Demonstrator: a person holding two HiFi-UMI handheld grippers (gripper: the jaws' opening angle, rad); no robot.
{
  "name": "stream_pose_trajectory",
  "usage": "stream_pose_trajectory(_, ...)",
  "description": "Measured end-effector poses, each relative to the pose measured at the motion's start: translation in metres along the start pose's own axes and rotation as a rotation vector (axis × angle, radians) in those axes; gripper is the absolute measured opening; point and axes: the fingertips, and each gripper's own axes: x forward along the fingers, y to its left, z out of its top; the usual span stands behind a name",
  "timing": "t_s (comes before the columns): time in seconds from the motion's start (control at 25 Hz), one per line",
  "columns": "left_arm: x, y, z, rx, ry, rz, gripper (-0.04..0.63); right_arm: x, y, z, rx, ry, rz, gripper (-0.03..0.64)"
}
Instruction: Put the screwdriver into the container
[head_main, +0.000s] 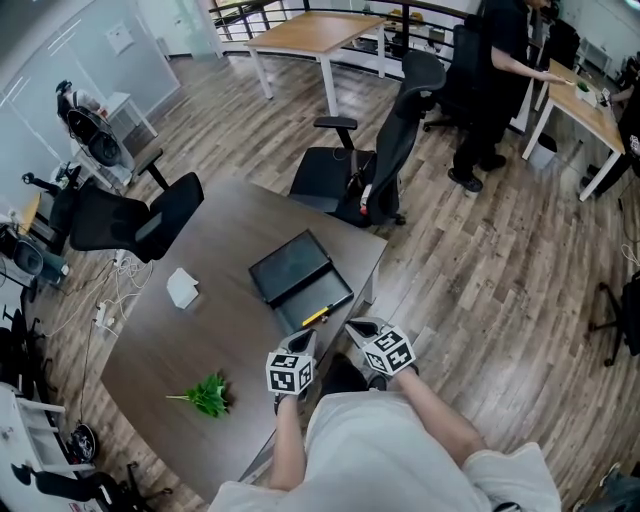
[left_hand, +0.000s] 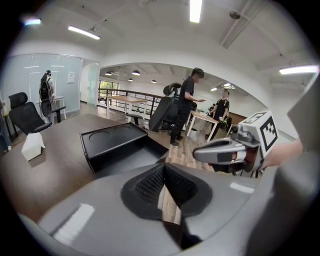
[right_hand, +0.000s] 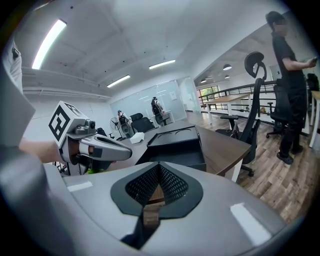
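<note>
A black container (head_main: 290, 268) lies open on the dark table (head_main: 200, 330), its lid half farther away and its deeper half nearer me. The yellow-handled screwdriver (head_main: 316, 315) lies at the near edge of that deeper half; whether it rests inside or on the rim I cannot tell. My left gripper (head_main: 303, 345) hovers at the table's near edge just short of the screwdriver, shut and empty. My right gripper (head_main: 358, 327) is beside it to the right, also shut on nothing. The container (left_hand: 115, 145) shows ahead in the left gripper view, and the container (right_hand: 177, 145) ahead in the right gripper view.
A white tissue box (head_main: 182, 288) sits left of the container and a green leafy sprig (head_main: 208, 395) lies near the front left. Office chairs (head_main: 385, 165) (head_main: 130, 220) stand at the table's far and left sides. A person (head_main: 495, 90) stands by desks at the back right.
</note>
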Motion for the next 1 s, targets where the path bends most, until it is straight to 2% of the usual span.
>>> stream_pose_trajectory(1.0, -0.0088, 0.0068, -0.0055, -0.006, -0.008, 0.001, 0.055, 0.0031, 0.0049, -0.0038, -0.005, 0.011, -0.013, 0.003)
